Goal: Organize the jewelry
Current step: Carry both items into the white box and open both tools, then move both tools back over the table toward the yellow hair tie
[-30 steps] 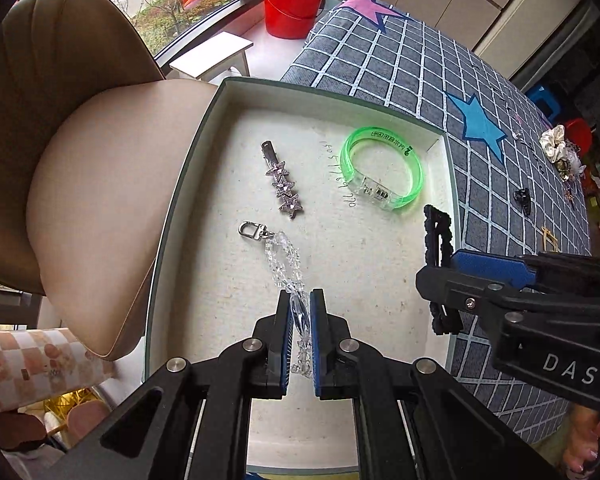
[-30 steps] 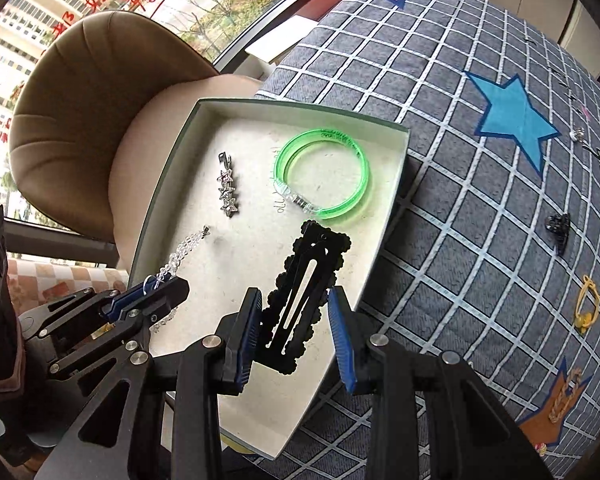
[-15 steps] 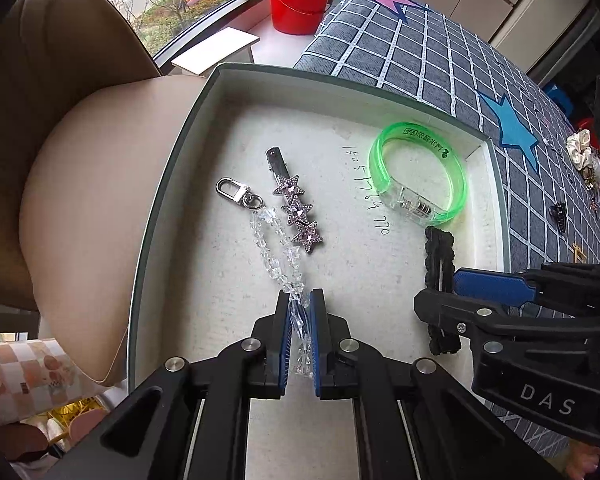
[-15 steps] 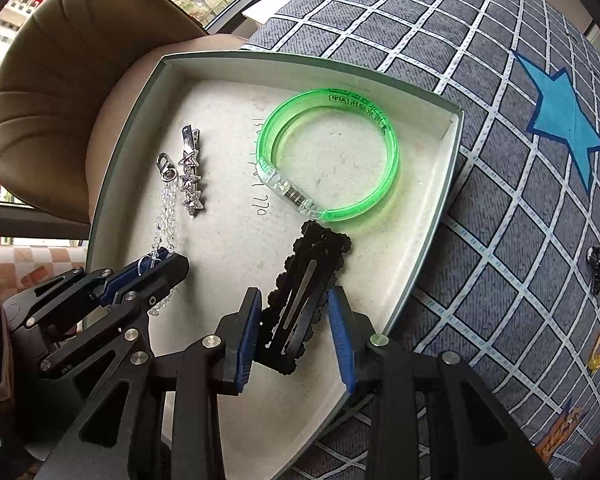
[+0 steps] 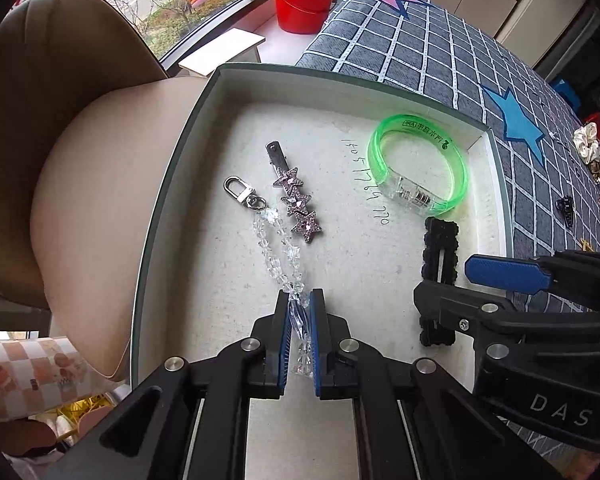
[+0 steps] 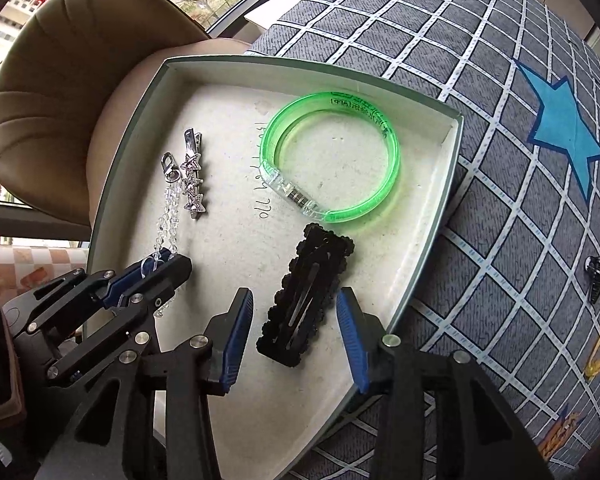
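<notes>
The right hand-held gripper (image 6: 296,334) is now standing released: its blue pads are spread well apart on either side of the black scalloped hair clip (image 6: 305,298), which is lying flat on the floor of the shallow white box (image 6: 444,184), low and right of centre in the right wrist view. Half a second ago the pads were much closer to the clip's edges, so the clip is being let go and left in the box. Judging from that, this piece is counting as placed.

The left hand-held gripper (image 5: 299,336) is clenched on the clear bead chain (image 5: 278,252), as it was a second ago, gripping its near end between the blue pads at lower centre of the left wrist view. The chain is trailing up and left across the box floor to its silver clasp (image 5: 240,192), and over the last second it has been drawn in so that it is lying just beside the pink star hair clip (image 5: 296,200); whether they are touching is unclear. The green bangle (image 5: 418,166) is sitting where it was, in the upper right of the box.

The chain is probably the next thing to release. More pieces are waiting on the checked blanket (image 6: 512,168) at right: a small black claw clip (image 6: 596,272) and a yellow clip (image 6: 599,356).
</notes>
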